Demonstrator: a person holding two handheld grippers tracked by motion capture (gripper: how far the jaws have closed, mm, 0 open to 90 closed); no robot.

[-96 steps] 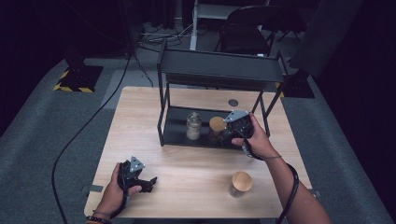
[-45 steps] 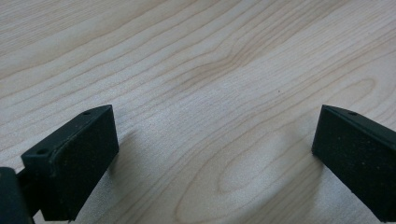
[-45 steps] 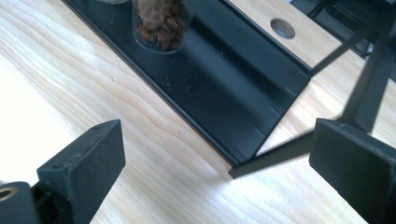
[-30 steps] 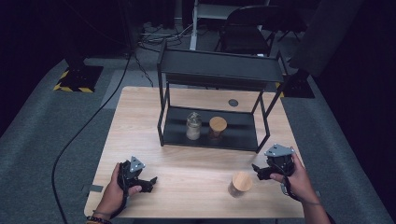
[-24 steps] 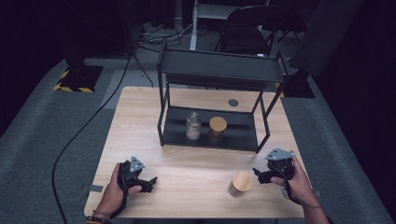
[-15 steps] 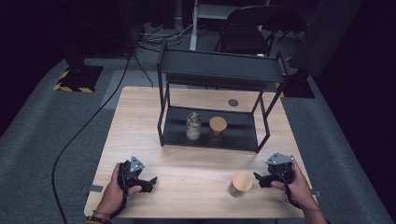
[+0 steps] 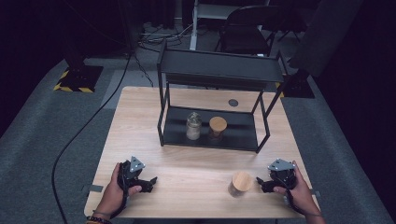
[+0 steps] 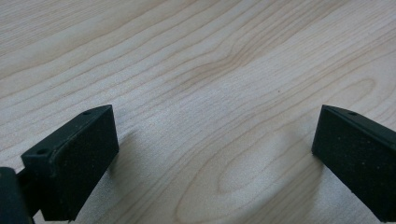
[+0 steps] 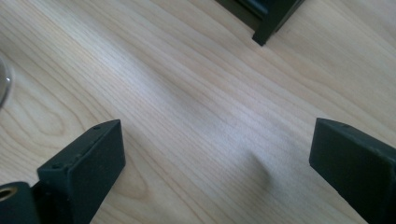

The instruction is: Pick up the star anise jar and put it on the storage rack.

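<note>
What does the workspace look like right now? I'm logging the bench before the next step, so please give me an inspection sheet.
Surface: light wooden table, bare between both sets of jaws.
Job's things: wood-lidded jar on the table beside the right gripper, untouched; clear jar and second wood-lidded jar on the lower shelf of the black rack.
Clutter: small dark disc behind the rack.
Grippers: left gripper open, empty; right open, empty.
Cables: black cable running off the table's left side.
Surroundings: grey carpet, folding chair, dark room.
</note>
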